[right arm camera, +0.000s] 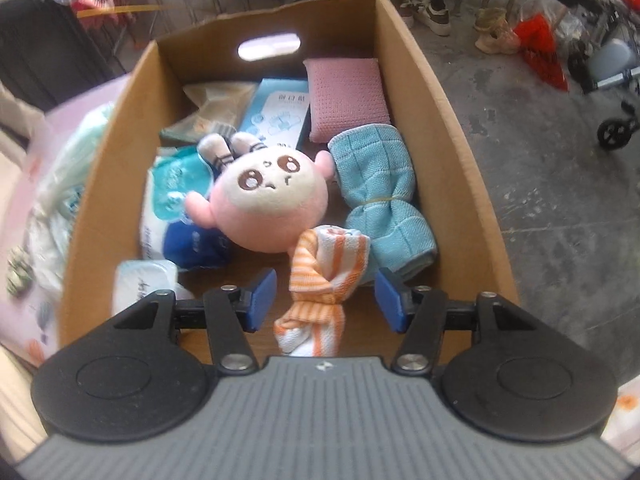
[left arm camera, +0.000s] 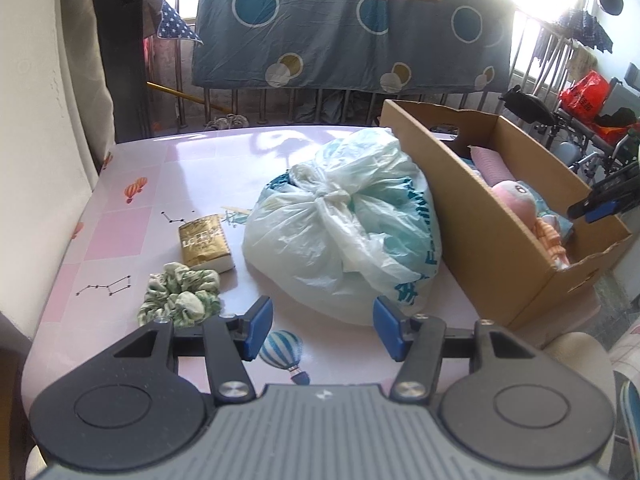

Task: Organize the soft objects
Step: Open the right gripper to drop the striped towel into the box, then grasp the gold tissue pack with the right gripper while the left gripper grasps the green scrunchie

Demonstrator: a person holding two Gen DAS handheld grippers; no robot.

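Observation:
A knotted pale plastic bag (left arm camera: 344, 232) lies on the pink table (left arm camera: 160, 184), against the side of the cardboard box (left arm camera: 440, 168). To its left are a green scrunchie (left arm camera: 180, 300) and a gold tissue packet (left arm camera: 204, 244). My left gripper (left arm camera: 322, 320) hovers open and empty just in front of the bag. My right gripper (right arm camera: 325, 292) points down into the box (right arm camera: 440, 120). Its jaws stand apart on either side of a rolled orange-striped cloth (right arm camera: 320, 276), with gaps showing beside both pads. A pink plush toy (right arm camera: 268, 200), a blue cloth (right arm camera: 380, 200) and a pink pad (right arm camera: 346, 98) lie in the box.
Tissue packs (right arm camera: 172, 192) and a blue packet (right arm camera: 280, 114) fill the box's left side. A blue patterned sheet (left arm camera: 340, 24) hangs on a railing behind the table. A wheelchair (right arm camera: 608, 64) and shoes (right arm camera: 432, 12) stand on the concrete floor to the right.

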